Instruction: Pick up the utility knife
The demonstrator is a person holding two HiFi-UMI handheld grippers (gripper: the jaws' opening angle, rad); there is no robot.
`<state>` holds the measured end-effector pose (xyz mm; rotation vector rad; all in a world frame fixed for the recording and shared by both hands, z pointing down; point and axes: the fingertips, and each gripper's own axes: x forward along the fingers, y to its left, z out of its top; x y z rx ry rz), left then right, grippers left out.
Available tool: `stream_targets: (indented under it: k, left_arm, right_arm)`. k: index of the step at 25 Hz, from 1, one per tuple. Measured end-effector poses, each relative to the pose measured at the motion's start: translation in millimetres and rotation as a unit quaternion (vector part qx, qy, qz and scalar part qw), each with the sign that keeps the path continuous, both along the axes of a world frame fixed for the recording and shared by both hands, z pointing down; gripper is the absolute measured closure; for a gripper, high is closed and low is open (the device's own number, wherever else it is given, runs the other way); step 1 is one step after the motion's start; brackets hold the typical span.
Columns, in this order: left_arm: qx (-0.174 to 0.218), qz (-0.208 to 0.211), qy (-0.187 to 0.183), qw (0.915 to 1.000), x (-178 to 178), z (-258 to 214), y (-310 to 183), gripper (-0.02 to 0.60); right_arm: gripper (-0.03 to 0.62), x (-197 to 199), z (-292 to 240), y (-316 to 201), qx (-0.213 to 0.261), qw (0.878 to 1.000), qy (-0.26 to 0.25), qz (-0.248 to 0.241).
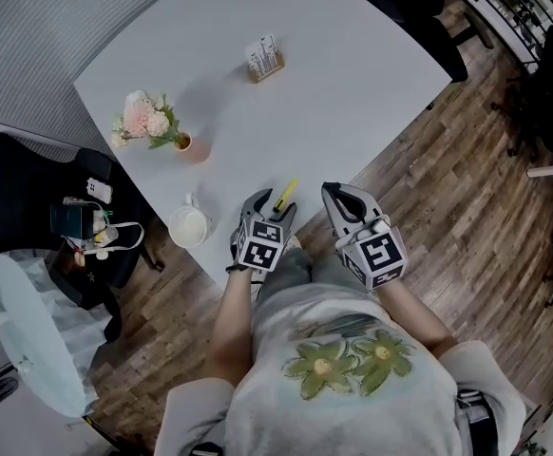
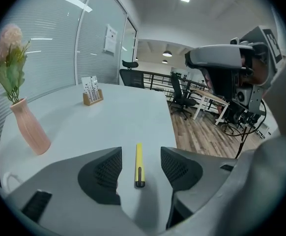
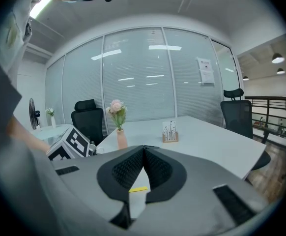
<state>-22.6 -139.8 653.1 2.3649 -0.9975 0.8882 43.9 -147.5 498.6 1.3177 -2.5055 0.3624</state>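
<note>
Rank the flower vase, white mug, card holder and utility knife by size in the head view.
1. flower vase, blooms included
2. white mug and card holder, about alike
3. utility knife, a thin yellow sliver

wall notice (image 3: 205, 71), card stand (image 1: 264, 58) print, seemingly illegible

Knife (image 1: 286, 196) on table (image 1: 352, 84) near front edge, between jaws of left gripper (image 1: 275, 203); vase (image 1: 185, 143) behind to left; card holder (image 1: 264, 60) farther back.

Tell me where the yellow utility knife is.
In the head view, the slim yellow utility knife lies near the white table's front edge, between the jaws of the open left claw.
</note>
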Motion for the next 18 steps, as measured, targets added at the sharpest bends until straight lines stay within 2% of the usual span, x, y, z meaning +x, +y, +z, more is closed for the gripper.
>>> stream_targets:
  k: [18]
  left_arm:
    - [-0.049, 0.013, -0.038, 0.9980, -0.5, 47.5, 5.8, 0.330]
  right_arm:
    - [0.589, 2.6, 8.0, -2.8, -0.008, 1.000, 0.007, -0.001]
